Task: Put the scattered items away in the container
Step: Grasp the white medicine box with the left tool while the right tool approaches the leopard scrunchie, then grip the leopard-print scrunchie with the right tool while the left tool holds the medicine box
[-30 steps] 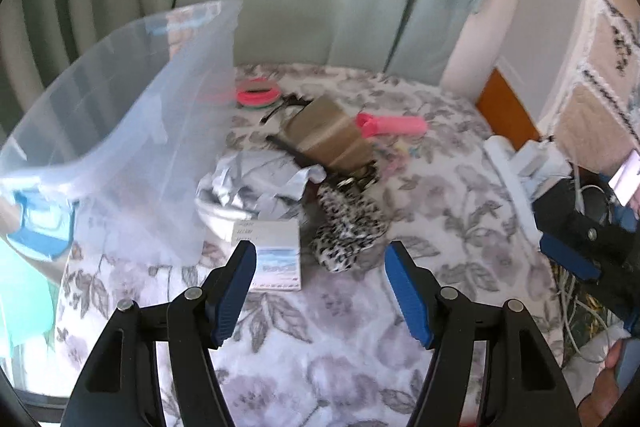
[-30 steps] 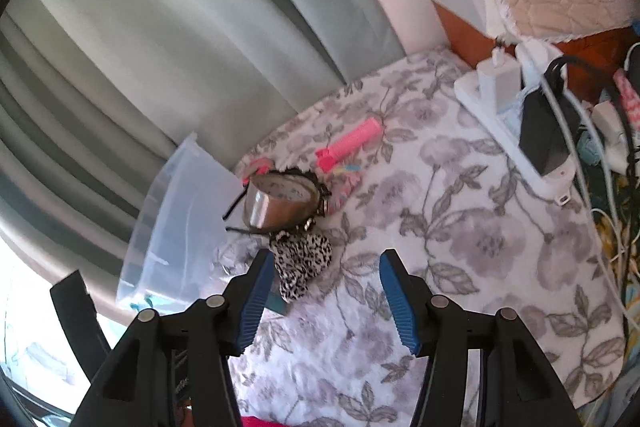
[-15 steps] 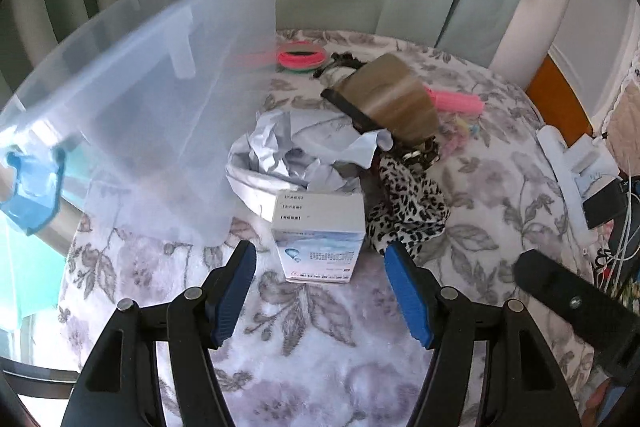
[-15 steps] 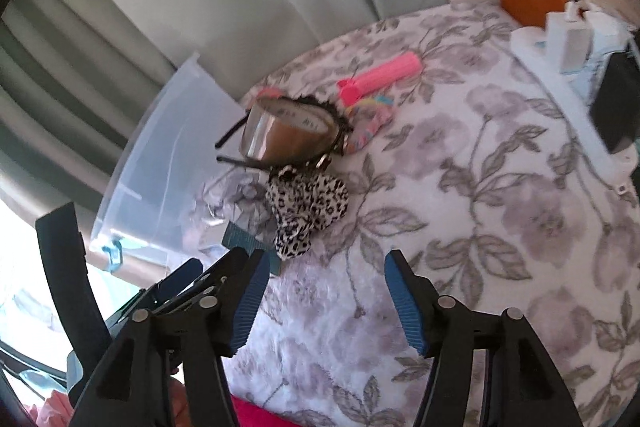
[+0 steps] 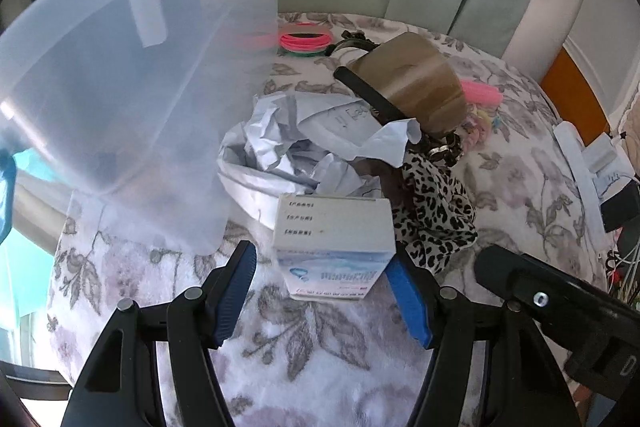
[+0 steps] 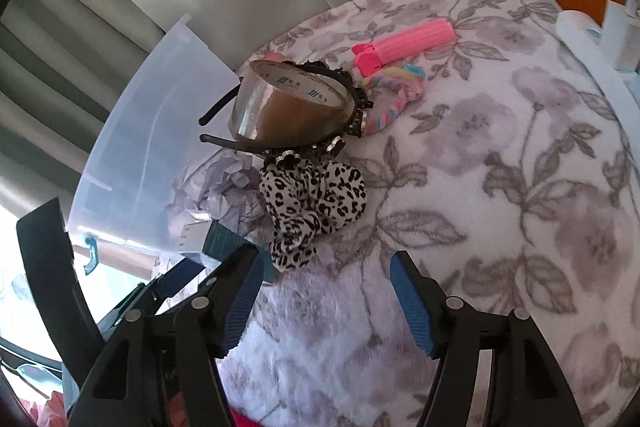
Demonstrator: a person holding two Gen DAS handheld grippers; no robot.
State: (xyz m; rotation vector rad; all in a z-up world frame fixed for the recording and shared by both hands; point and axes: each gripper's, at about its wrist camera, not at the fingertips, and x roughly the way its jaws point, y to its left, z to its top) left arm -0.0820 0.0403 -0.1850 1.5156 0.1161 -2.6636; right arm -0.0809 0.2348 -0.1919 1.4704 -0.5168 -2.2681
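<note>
Left tool [image 5: 322, 297] stands open astride the small white box [image 5: 332, 247], its blue pads [image 5: 236, 291] not pressing it.

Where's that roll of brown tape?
The brown tape roll sits mid-pile inside a black headband, above the leopard scrunchie, right of the clear bin.

Bare blanket [image 6: 500, 155] right of the pile; container [image 5: 132, 75] walling left.

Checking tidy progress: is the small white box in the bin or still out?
Out. The small white box stands on the floral cover beside the clear bin, in front of crumpled paper.
</note>
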